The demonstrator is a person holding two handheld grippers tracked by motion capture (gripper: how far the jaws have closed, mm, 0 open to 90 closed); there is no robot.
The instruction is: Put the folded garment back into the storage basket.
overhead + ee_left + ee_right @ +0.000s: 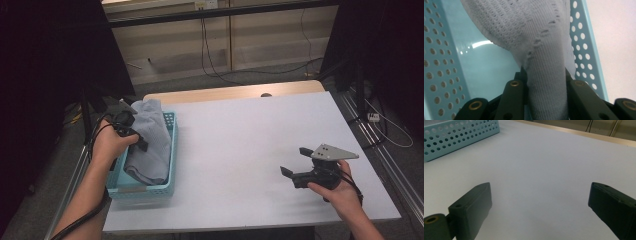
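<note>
The left gripper (136, 136) pinches the grey knit cloth (150, 142), which hangs beneath it into the turquoise basket (170, 150), while the right gripper (295, 161) rests gaping, well apart.

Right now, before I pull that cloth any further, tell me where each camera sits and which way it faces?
High view: above the near edge, looking forward and down on the white table; both forearms show, left gripper and right gripper.
Left gripper view: on the left gripper, aimed into the blue basket; its jaws pinch the grey knitted cloth.
Right gripper view: on the right gripper, low over the table, jaws open.
Shared: the basket.
</note>
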